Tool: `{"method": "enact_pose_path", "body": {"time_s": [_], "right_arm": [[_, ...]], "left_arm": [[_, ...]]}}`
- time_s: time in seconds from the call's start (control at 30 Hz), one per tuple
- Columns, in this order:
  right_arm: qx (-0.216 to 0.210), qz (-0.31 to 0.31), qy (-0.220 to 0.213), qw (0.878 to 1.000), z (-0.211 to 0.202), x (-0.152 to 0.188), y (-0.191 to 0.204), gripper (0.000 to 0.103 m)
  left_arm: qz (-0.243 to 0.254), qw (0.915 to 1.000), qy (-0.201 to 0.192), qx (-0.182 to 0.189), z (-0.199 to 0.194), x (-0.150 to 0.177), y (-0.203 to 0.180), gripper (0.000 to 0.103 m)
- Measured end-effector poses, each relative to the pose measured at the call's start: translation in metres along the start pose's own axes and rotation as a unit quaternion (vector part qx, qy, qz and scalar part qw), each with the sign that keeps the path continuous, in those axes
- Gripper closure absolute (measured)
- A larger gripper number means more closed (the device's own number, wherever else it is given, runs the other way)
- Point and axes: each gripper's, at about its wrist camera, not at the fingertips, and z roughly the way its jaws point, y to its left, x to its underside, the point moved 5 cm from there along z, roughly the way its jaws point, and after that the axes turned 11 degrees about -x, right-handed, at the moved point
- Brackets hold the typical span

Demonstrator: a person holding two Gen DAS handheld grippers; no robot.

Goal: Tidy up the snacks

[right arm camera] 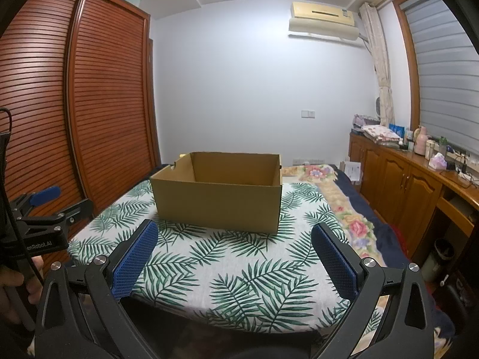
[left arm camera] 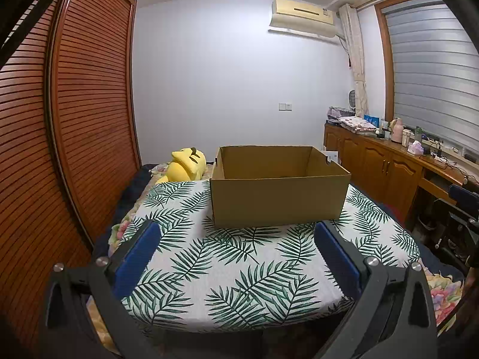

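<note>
Both claws gape, left claw (left arm camera: 236, 233) and right claw (right arm camera: 235, 232); at twelve o'clock a plain corrugated cardboard box (left arm camera: 278, 193) sits on the leaf-print cloth (left arm camera: 227, 272), its floor hidden.

Both views are evenly lit by soft indoor light from above, slightly cool and dim. The cardboard box (left arm camera: 280, 199) casts a faint shadow on the leaf-print cloth (left arm camera: 239, 269). Focus is sharp at centre. Fisheye distortion bows the wardrobe (right arm camera: 74, 104), and the corners go black.
</note>
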Motion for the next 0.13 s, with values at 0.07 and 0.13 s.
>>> {"method": "enact_pose_path", "body": {"time_s": [0.07,0.13], "right_arm": [[0.000,0.000,0.000,1.000,-0.0002,-0.0001,0.0000,0.000],[0.000,0.000,0.000,1.000,0.0000,-0.0001,0.0000,0.000]], "left_arm": [[0.000,1.0000,0.000,0.000,0.0002,0.0000,0.0000,0.000],[-0.001,1.0000,0.000,0.000,0.0001,0.0002,-0.0001,0.000]]}}
